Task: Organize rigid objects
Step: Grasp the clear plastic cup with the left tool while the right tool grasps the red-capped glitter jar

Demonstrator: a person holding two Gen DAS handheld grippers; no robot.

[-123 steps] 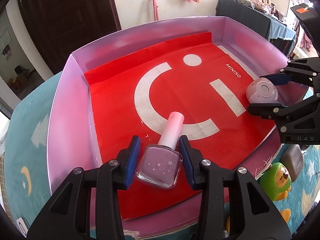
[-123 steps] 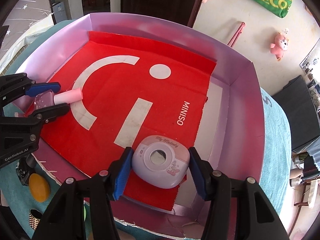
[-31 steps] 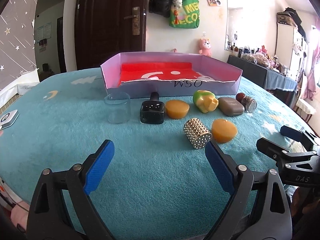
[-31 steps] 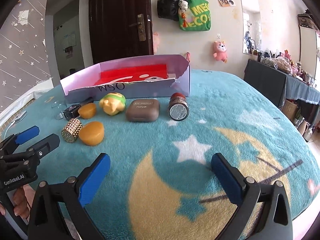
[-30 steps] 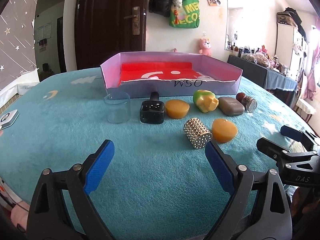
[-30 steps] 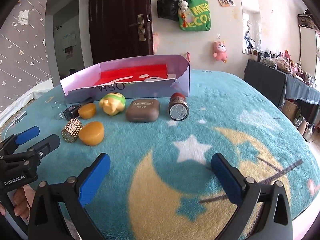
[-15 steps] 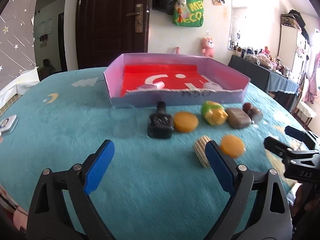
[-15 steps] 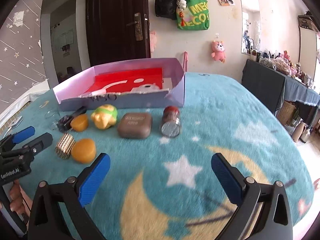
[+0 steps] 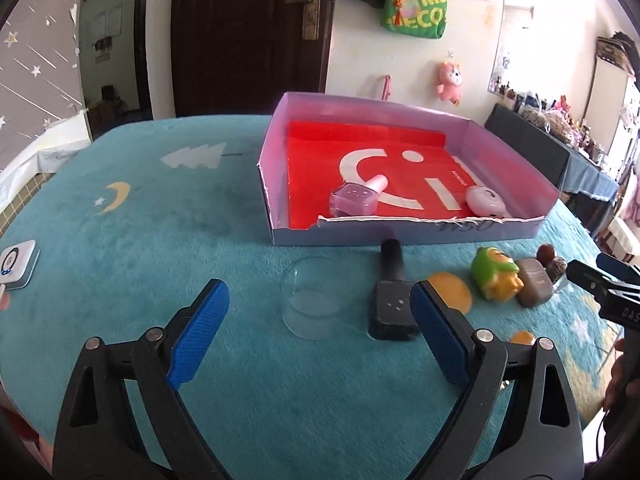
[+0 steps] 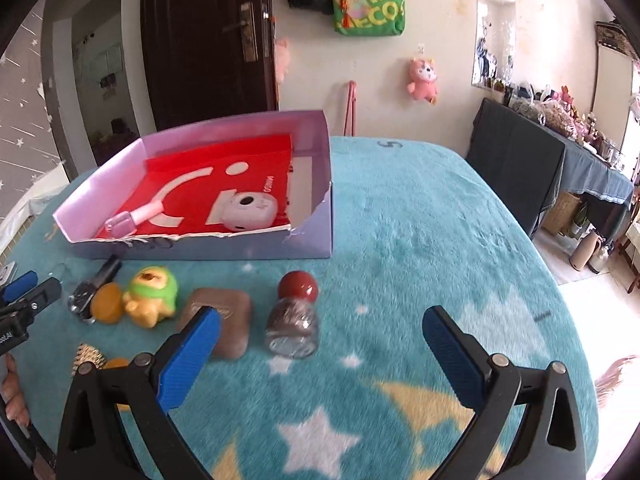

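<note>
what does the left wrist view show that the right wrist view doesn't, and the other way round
Only the left wrist view shows the clear glass cup standing between the open left tool fingers, and the white device at the table's left edge.

Only the right wrist view shows the studded gold cylinder and the whole red-capped jar lying ahead of the open right tool.

Both show the box holding the pink nail polish bottle and the round white case, plus the green toy and brown case outside.
</note>
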